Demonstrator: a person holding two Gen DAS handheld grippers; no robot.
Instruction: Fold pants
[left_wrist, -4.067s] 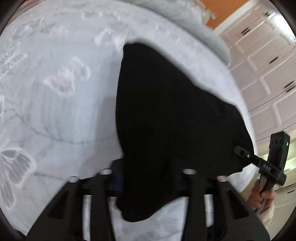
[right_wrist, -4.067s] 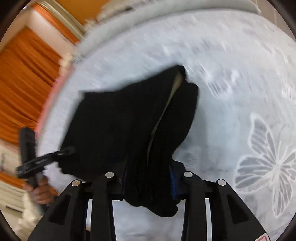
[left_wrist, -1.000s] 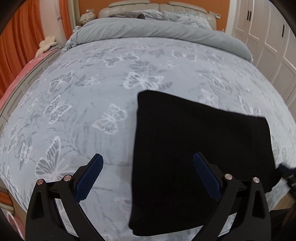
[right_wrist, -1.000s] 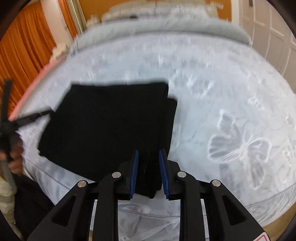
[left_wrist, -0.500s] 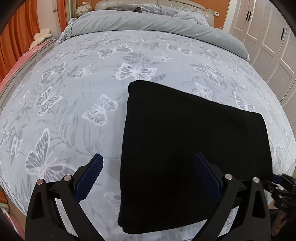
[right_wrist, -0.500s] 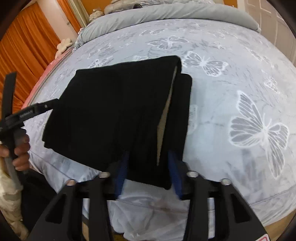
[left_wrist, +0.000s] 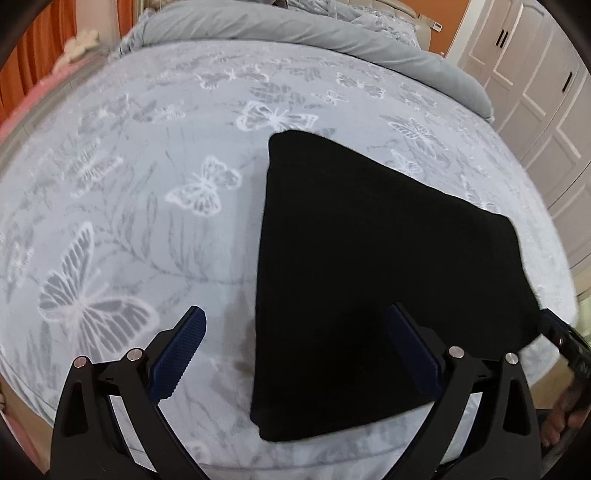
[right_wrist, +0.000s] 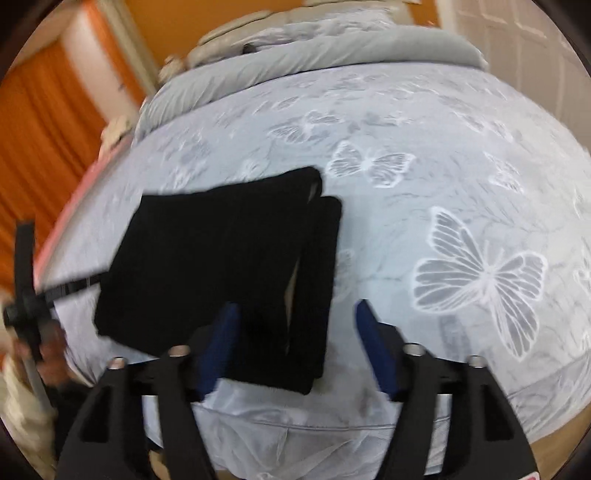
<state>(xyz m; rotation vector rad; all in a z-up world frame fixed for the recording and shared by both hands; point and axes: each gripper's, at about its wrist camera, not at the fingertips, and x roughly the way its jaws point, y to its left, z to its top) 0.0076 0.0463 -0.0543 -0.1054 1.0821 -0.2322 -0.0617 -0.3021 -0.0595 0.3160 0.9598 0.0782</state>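
Black pants (left_wrist: 369, 266) lie folded into a flat rectangle near the front edge of the bed; in the right wrist view the pants (right_wrist: 221, 273) show stacked layers along their right side. My left gripper (left_wrist: 295, 328) is open above their near left edge, with the right pad over the cloth and the left pad over the bedspread. The jaws of my right gripper (right_wrist: 295, 314) are opening, with the near right corner of the pants between the blue pads and neither pad pressing on it. The other gripper shows at each view's edge.
The bed carries a light grey butterfly-print bedspread (left_wrist: 147, 184) with a grey duvet (left_wrist: 295, 26) bunched at the headboard. Orange curtains (right_wrist: 44, 122) hang on the left and white wardrobe doors (left_wrist: 546, 92) stand on the right. The mattress edge (right_wrist: 295, 424) lies just below my fingers.
My right gripper has opened and let go of the pants' near corner, which now lies on the bed. The left gripper stayed open and tilted a little.
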